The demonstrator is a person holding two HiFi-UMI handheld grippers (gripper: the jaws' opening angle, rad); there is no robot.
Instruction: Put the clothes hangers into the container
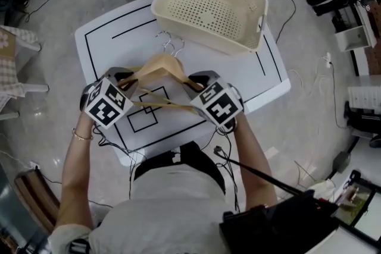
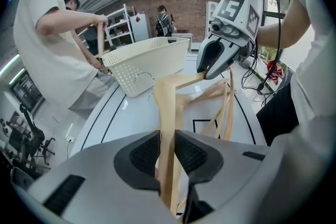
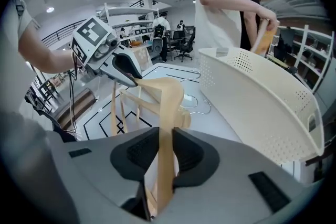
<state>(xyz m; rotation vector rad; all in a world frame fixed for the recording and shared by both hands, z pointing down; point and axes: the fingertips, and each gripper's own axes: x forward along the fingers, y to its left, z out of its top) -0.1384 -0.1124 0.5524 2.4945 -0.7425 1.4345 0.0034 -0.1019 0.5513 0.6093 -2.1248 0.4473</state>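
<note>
Two tongs, one load: a bundle of wooden hangers (image 1: pixel 159 70) is held from both ends, out in front of the person.
Left tongs (image 2: pixel 167 148): closed on the left arm of the bundle, pads pressed flat on the wood, only as far apart as the wood is thick.
Hangers: more than one, exact count unclear. The shoulders span between the tongs and the wire hooks (image 1: pixel 169 44) point away toward the container. The wood looks clear of the table (image 1: pixel 101 38); can't tell whether the hooks touch it.
Right tongs (image 3: pixel 165 150): same grip on the right arm, clamped on the wood at a similar narrow gap.
Container (image 1: pixel 253 38): cream perforated basket at the far edge of the table, beyond the hooks and slightly to the right, mouth up, no hangers in it.
Why the end grip: probably keeps the stack aligned and stops it from fanning or swinging about a single pinch point.
Why hooks-first: likely so the hooks clear the near rim first and the bundle drops in flat.
Risk: uneven travel between the two hands could twist the stack, or a hook could snag in the perforations.
</note>
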